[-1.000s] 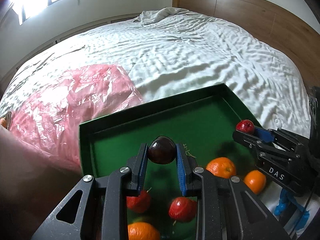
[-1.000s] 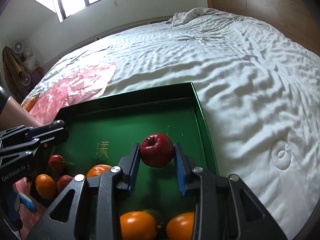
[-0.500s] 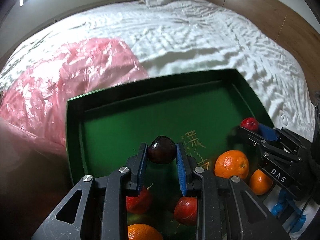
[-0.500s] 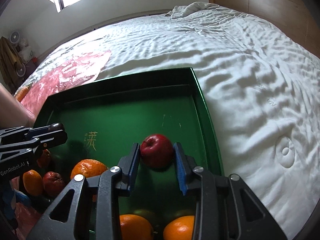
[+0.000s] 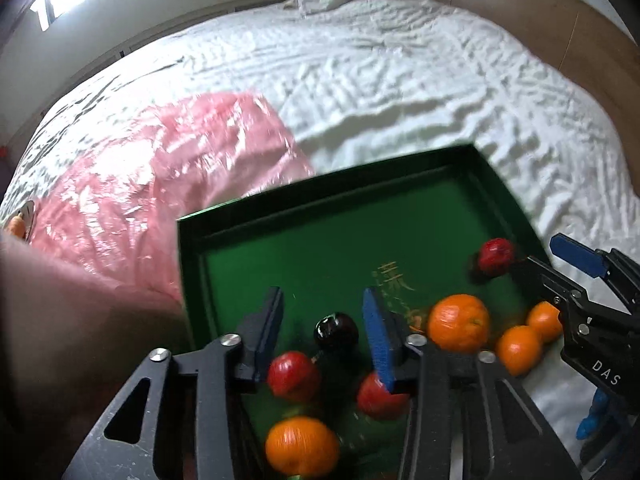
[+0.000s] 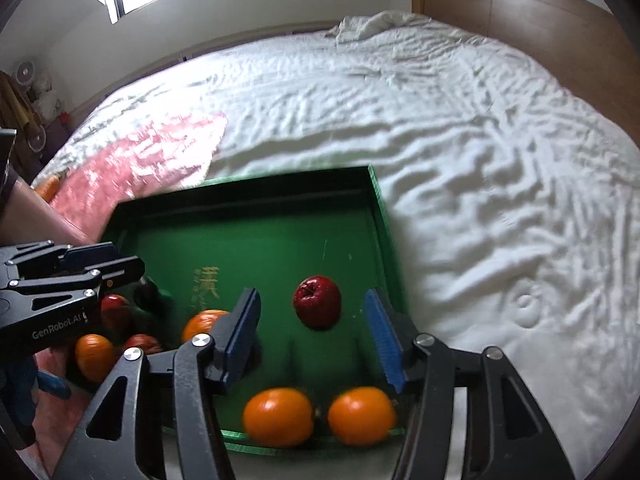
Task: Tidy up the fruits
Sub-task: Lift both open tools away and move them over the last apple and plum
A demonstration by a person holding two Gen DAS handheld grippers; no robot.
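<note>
A green tray [image 5: 320, 184] lies on the bed and holds several oranges and red apples. My left gripper [image 5: 322, 320] hangs over the tray's near left part, its jaws opening. A dark plum [image 5: 336, 330] lies on the tray floor between the fingers, clear of both pads. My right gripper [image 6: 312, 326] hovers over the tray's [image 6: 248, 188] right side, jaws opening wide. A red apple [image 6: 318, 306] rests on the tray between them, untouched. Two oranges [image 6: 278, 416] lie under the right gripper. The left gripper [image 6: 80, 272] shows at that view's left edge.
A crumpled pink plastic bag [image 5: 140, 168] lies left of the tray on the white quilt [image 6: 480, 160]. A wooden headboard [image 6: 520, 12] runs along the far right. A person's forearm [image 5: 60, 320] is at the left. A small orange item [image 6: 48, 186] sits by the bag's far left.
Both grippers have let go: the plum and the red apple now lie on the tray floor. Both jaws have spread, the right far wider, and both hands have drawn back a little.
</note>
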